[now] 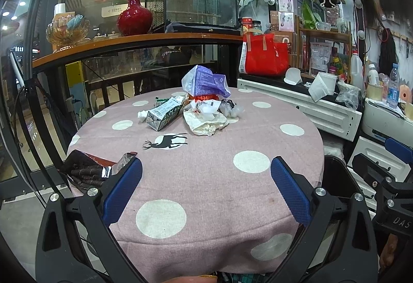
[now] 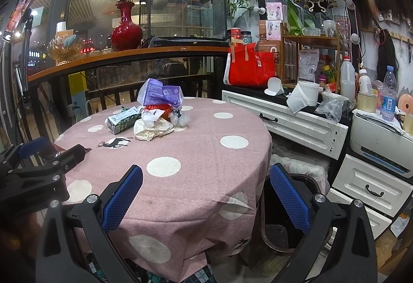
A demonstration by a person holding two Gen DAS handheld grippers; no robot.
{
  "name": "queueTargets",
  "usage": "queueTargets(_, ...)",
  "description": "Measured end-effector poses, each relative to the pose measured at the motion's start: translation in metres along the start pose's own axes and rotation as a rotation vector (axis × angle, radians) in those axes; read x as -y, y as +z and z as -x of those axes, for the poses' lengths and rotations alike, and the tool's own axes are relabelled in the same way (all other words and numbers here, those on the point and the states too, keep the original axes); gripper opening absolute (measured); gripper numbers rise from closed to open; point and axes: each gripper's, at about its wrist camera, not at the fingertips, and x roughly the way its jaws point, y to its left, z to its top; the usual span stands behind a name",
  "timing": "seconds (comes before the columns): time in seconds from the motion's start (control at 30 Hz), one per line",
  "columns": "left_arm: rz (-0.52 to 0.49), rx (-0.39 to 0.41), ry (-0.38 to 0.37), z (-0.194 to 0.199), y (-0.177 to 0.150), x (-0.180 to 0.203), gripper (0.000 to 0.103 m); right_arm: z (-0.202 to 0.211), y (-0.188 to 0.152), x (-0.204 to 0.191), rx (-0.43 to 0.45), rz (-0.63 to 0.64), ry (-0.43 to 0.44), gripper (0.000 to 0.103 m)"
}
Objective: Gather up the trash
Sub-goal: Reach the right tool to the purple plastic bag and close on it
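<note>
On round dotted tablecloth [image 1: 206, 179]: crumpled wrappers [image 1: 206, 117], flattened carton [image 1: 162, 116].

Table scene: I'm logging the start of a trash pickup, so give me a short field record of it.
table: round, pink cloth with white dots
trash pile: far side, purple bag on top, carton at its left, crumpled paper in front
stray item: dark snack wrapper at the near left edge
left gripper: open, empty
right gripper: open, empty
</note>
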Motion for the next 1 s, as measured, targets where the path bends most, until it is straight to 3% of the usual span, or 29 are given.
queueTargets(0.17, -0.012, -0.050, -0.010, -0.013, -0.003, 0.001, 0.098, -0.016, -0.007, 0.004, -0.056, -0.003, -0.004, 0.098)
queueTargets(0.4, 0.009, -0.180, -0.068, -0.046, -0.008, -0.007, 0.098, -0.043, -0.012, 0.008, -0.182, 0.027, 0.004, 0.098)
queueTargets(0.77, 0.037, -0.295, -0.164, -0.095, 0.013, -0.030, 0.098, -0.120, 0.021, 0.005, -0.354, 0.068, 0.175, 0.098)
queueTargets(1.0, -0.001, -0.362, -0.196, -0.130, 0.035, -0.035, 0.098, -0.178, 0.049, -0.011, -0.399, 0.134, 0.249, 0.097)
